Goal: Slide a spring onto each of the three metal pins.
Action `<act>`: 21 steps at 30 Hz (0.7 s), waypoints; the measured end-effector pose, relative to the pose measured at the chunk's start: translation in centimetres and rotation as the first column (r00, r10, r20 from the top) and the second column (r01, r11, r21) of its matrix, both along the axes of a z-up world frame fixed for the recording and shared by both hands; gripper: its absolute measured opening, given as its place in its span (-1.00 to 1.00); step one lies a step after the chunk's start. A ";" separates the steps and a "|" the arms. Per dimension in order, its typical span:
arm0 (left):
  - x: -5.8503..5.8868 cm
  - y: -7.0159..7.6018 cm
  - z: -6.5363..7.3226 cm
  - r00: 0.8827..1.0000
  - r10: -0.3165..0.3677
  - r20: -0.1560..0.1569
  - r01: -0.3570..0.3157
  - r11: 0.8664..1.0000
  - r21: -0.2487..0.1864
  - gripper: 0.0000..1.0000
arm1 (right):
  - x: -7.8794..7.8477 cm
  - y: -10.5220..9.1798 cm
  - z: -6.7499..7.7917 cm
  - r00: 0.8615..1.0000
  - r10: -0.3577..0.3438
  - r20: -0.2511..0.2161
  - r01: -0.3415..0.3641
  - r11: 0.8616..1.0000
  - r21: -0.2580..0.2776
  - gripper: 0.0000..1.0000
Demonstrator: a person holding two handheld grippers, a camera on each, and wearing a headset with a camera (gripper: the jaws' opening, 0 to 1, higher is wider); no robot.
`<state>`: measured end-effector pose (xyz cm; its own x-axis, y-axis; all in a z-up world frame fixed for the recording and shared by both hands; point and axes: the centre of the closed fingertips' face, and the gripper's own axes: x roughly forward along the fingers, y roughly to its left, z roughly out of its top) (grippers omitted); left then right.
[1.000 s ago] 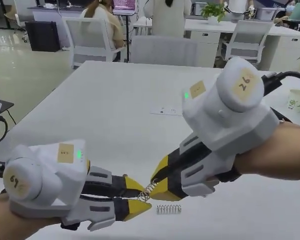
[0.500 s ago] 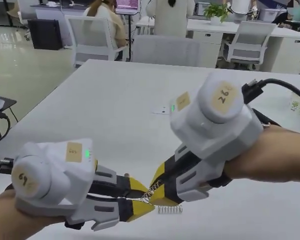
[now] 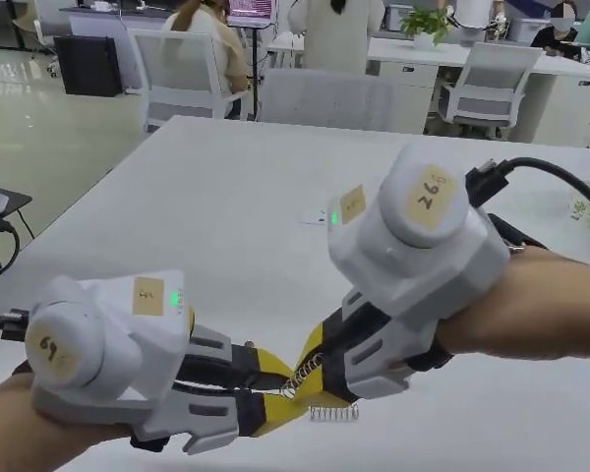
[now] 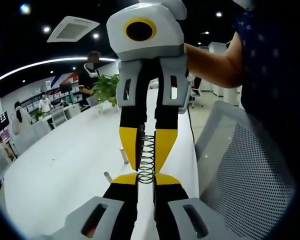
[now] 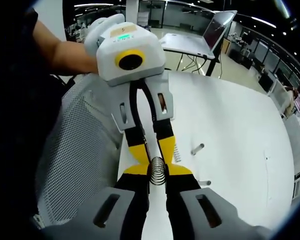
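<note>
My left gripper (image 3: 275, 398) and right gripper (image 3: 310, 369) meet tip to tip low over the white table (image 3: 226, 216). A small steel spring (image 3: 297, 374) bridges the two. The right gripper (image 5: 157, 175) is shut on the spring (image 5: 158, 171), seen end-on. In the left gripper view the spring (image 4: 146, 157) runs from the right gripper's yellow jaws down to my left gripper (image 4: 146, 181), which is shut at its lower end, apparently on a pin hidden inside the coils. Two metal pins (image 5: 197, 148) (image 5: 204, 182) lie on the table. A loose spring (image 3: 332, 414) lies below the tips.
A small white card (image 3: 313, 218) lies mid-table and a paper cup (image 3: 580, 208) stands at the right edge. Grey mesh chairs (image 3: 320, 98) line the far side, and people sit at desks behind. A black cable (image 3: 551, 177) trails from the right gripper.
The right gripper has edged slightly left and down against the left gripper. The spring stays between the tips, and the loose spring has not moved.
</note>
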<state>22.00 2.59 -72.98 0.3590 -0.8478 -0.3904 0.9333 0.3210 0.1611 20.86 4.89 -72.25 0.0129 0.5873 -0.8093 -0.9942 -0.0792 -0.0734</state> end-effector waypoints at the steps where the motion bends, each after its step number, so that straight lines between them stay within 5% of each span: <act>1: 0.1 0.0 0.0 1.000 0.002 0.004 -0.002 1.000 -0.003 -0.94 | 0.1 0.0 0.0 1.000 0.000 0.002 0.000 1.000 -0.002 -0.83; 9: 0.3 0.7 -0.5 0.999 0.025 -0.032 -0.025 1.000 -0.008 -0.77 | 0.5 -0.1 0.3 1.000 -0.007 0.004 0.007 1.000 -0.005 -0.83; 21: 1.0 3.7 -0.8 0.992 0.103 -0.068 -0.105 0.994 -0.018 -0.53 | 1.9 -1.9 0.2 0.998 -0.061 0.001 0.061 0.998 -0.015 -0.83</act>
<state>23.04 6.28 -73.79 0.4195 -0.8157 -0.3983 0.9030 0.4199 0.0912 22.72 2.94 -72.04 0.0489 0.5732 -0.8179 -0.9971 -0.0200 -0.0736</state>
